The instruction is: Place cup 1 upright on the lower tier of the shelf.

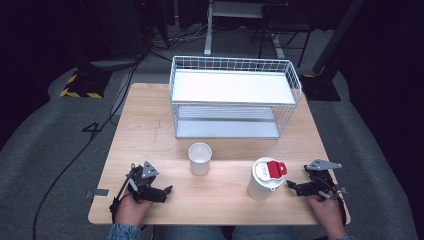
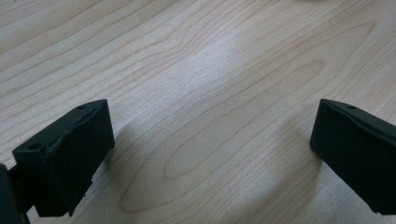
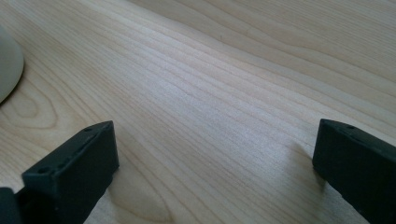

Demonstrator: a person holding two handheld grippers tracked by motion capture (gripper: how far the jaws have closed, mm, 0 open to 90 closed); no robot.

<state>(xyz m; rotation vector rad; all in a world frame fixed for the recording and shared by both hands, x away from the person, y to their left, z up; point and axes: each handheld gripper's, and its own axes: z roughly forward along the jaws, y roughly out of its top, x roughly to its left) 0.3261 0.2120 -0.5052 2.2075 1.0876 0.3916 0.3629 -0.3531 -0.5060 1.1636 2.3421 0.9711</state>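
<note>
While both grippers rest low on the wooden table (image 1: 150,125):
Left gripper (image 1: 167,190): jaws spread wide, nothing between.
Paper cup (image 1: 200,158): upright, mid-table.
Lidded container (image 1: 265,178): just left of right gripper.
Right gripper (image 1: 290,186): jaws spread, empty.

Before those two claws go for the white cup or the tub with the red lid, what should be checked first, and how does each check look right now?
1. Left claw open, nothing between its jaws: ok.
2. Right claw open, nothing between its jaws: ok.
3. White cup upright, standing apart from the tub: ok.
4. Tub upright with its red lid on top: ok; whether the lid is pressed down tight: cannot tell.
5. Bare table between the left claw and the tub, nothing in the way: ok.
6. Wire rack stands behind both, well back from the claws: ok.
</note>
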